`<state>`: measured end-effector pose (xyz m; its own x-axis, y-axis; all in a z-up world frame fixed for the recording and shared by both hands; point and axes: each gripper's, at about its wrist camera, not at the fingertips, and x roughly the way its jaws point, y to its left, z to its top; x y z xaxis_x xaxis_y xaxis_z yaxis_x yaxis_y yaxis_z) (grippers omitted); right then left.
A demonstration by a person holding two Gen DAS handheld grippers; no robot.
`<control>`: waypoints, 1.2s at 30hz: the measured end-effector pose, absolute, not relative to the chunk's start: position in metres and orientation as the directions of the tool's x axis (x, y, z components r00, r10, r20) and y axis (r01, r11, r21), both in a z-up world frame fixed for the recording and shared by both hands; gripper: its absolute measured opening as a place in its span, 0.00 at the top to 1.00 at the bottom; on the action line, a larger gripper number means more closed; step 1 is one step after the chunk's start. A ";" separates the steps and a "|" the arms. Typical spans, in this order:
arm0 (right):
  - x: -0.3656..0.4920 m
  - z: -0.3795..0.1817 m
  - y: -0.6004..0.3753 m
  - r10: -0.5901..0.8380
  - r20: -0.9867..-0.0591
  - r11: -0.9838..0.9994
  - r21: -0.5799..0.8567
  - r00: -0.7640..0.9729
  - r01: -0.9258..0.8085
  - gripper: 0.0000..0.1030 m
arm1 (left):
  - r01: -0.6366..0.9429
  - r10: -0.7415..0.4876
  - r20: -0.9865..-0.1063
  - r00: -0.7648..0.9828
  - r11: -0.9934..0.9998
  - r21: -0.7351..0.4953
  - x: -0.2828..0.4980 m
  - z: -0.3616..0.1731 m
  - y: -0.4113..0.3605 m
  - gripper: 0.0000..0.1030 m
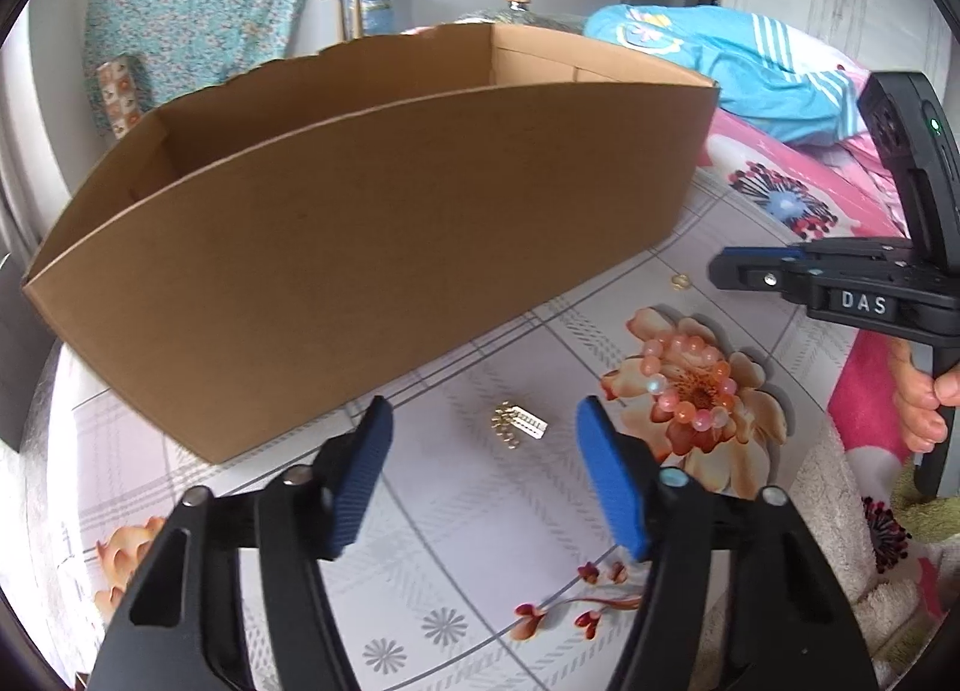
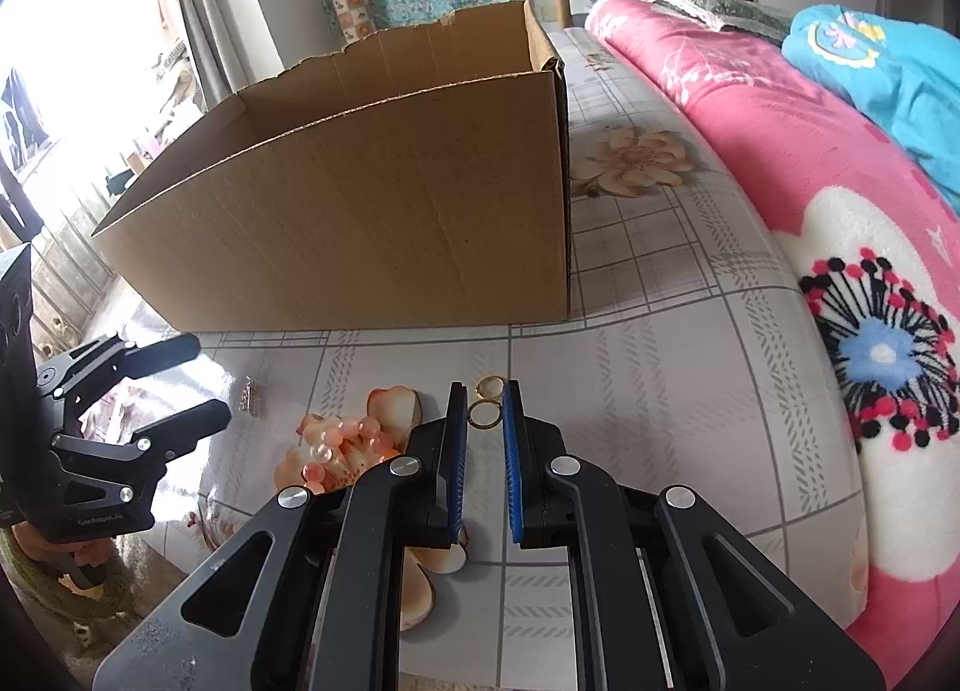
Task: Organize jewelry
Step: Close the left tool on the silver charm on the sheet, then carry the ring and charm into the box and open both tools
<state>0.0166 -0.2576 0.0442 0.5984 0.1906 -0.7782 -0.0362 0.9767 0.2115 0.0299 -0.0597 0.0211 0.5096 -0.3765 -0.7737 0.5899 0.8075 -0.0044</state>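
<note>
Floral-printed plastic sheeting on the bed carries an open brown cardboard box (image 1: 372,247), before which the left gripper (image 1: 486,475) gapes over a small gold clip (image 1: 519,426), needing descent, while the nearly closed right gripper (image 2: 485,439) flanks two gold rings (image 2: 487,400).

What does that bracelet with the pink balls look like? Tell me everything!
The bead bracelet is a closed loop of round, glossy beads in pink, peach and orange, a few nearly clear. They look like glass or polished stone. It lies flat on the flowered sheet, right on a printed peach flower, in front of the cardboard box. Nothing grips or touches it; in the right wrist view a gripper finger partly hides it.
</note>
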 end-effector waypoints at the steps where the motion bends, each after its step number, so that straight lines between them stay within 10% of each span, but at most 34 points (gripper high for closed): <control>1: 0.017 0.044 -0.256 0.193 -0.777 0.976 0.215 0.599 -0.037 0.91 | 0.599 -0.377 -0.779 0.502 0.801 -0.001 0.031 0.019 -0.062 0.48; 20: 0.012 0.040 -0.266 0.235 -0.748 0.961 0.275 0.621 -0.033 0.91 | 0.665 -0.335 -0.825 0.456 0.744 0.065 0.031 0.009 -0.096 0.93; 36: -0.005 0.051 -0.280 0.248 -0.713 0.954 0.298 0.656 -0.037 0.91 | 0.648 -0.357 -0.805 0.474 0.761 0.044 0.024 0.026 -0.083 0.96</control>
<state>-0.0049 -0.2803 0.0505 0.6563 0.2480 -0.7126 -0.0373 0.9539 0.2977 0.0238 -0.0831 0.0263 0.4736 -0.3570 -0.8052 0.6478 0.7605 0.0438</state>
